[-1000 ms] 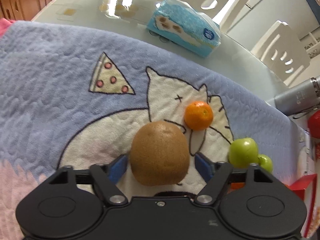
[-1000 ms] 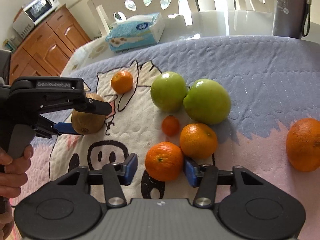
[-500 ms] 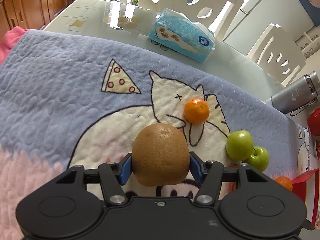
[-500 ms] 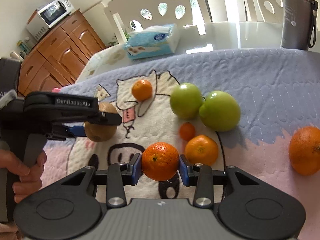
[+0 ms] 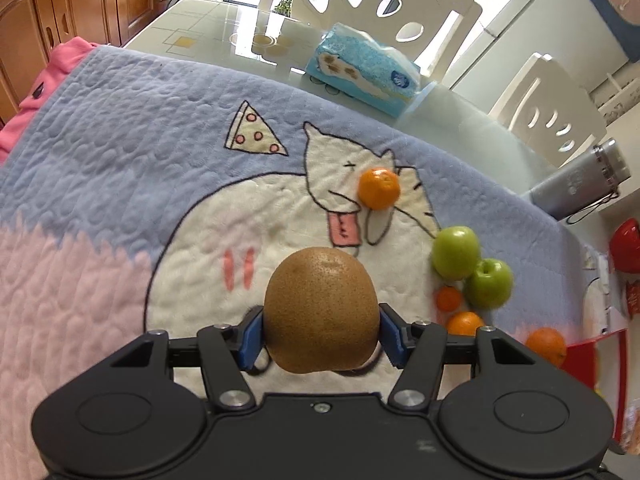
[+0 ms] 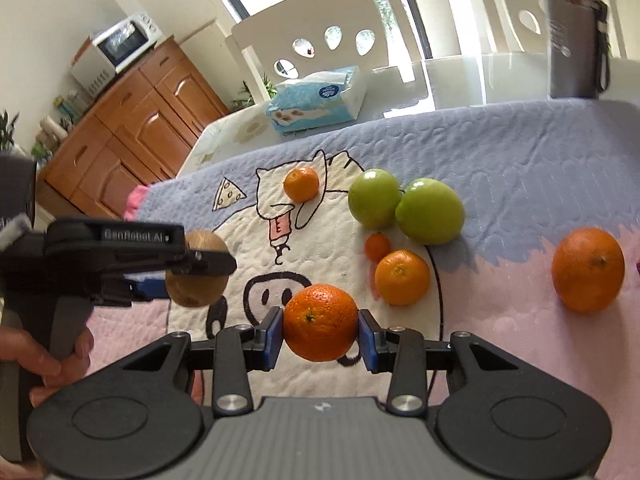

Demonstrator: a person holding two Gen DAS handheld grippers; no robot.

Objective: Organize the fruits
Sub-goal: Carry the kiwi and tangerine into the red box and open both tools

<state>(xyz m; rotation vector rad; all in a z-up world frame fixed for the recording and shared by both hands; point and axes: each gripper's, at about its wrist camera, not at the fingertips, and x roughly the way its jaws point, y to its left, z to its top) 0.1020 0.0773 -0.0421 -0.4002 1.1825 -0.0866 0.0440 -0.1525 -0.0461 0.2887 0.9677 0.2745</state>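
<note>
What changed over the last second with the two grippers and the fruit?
The left gripper closed on the kiwi and lifted it off the blanket. The right gripper closed on an orange and raised it too. The two green apples, the other oranges and the tissue pack stayed where they were.

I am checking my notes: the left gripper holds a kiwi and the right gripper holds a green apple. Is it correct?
Not quite. The left gripper does hold the kiwi, but the right gripper is shut on an orange, as the right wrist view shows. Both green apples lie on the blanket.
</note>
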